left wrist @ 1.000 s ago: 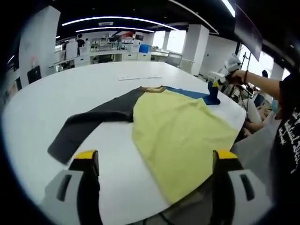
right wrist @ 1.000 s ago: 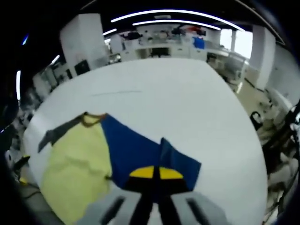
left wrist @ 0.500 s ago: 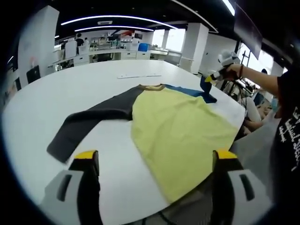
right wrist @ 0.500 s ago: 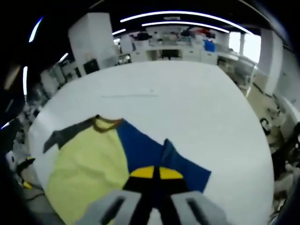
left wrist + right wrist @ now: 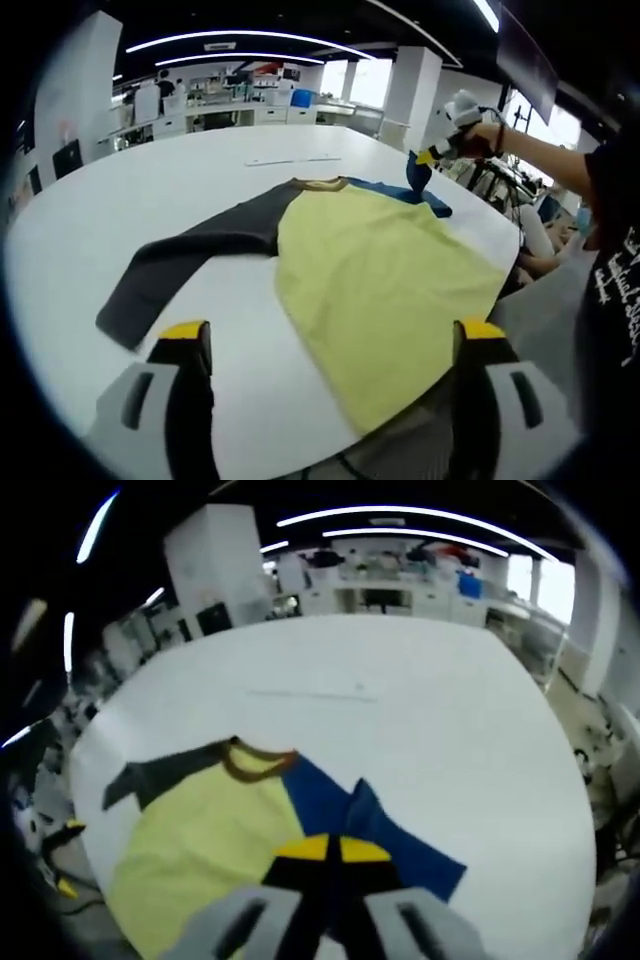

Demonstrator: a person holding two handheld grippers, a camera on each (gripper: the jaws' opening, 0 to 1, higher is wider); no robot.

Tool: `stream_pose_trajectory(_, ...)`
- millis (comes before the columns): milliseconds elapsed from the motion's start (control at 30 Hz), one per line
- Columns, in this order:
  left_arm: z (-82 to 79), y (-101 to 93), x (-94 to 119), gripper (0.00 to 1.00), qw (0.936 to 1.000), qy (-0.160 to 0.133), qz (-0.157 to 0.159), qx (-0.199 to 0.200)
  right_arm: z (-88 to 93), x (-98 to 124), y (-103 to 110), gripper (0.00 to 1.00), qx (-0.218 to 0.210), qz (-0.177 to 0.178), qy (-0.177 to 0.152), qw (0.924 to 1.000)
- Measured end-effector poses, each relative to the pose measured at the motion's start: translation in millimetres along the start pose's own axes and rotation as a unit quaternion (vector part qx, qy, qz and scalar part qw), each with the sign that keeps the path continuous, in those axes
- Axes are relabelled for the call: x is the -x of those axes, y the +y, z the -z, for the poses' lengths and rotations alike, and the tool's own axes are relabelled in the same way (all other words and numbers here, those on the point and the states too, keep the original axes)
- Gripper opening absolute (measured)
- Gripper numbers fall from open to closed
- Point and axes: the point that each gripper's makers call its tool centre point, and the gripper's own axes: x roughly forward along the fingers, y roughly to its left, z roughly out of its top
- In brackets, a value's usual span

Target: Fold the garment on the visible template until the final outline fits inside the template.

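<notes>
A shirt lies on the round white table (image 5: 120, 200): yellow body (image 5: 380, 280), dark grey sleeve (image 5: 190, 262) stretched to the left, blue sleeve (image 5: 405, 190) at the far side. My left gripper (image 5: 325, 350) is open, held over the near table edge with nothing between its fingers. In the left gripper view my right gripper (image 5: 425, 158), held by a person's hand, lifts the blue sleeve's end off the table. In the right gripper view the right gripper (image 5: 327, 848) is shut on the blue sleeve (image 5: 385, 835), with the yellow body (image 5: 200, 830) and brown collar (image 5: 250, 762) to the left.
A thin pale strip (image 5: 292, 159) lies on the table beyond the shirt. The shirt's hem hangs over the near table edge (image 5: 400, 420). A person's arm and dark shirt (image 5: 610, 260) are at the right. Desks and shelves stand far behind.
My right gripper has raised the blue sleeve's end and carried it toward the collar. The left gripper has stayed in place.
</notes>
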Motion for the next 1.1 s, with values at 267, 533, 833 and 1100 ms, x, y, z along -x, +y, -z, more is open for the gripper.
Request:
stream_pose_trajectory(267,-1.1,-3.5,-2,0.97,1.0,0.002,0.003,0.005,-10.7,-8,22,0.0,0.003,-0.019,0.003,0.9998)
stream_pose_trajectory(533,-0.4,-4.9,-5,0.97,0.9999,0.005,0.008,0.007,-20.5,-19,43,0.0,0.006,-0.036,-0.001,0.9993)
stream_pose_trajectory(833,2.4,-3.9,-6,0.97,0.9999,0.008,0.01,0.008,-29.9,-30,74,0.0,0.012,-0.059,-0.002,0.9982)
stream_pose_trajectory(1100,5.5,-4.1,-7,0.98,0.9998,0.007,0.014,0.014,-34.1,-43,99,0.0,0.027,-0.071,0.0,0.9971)
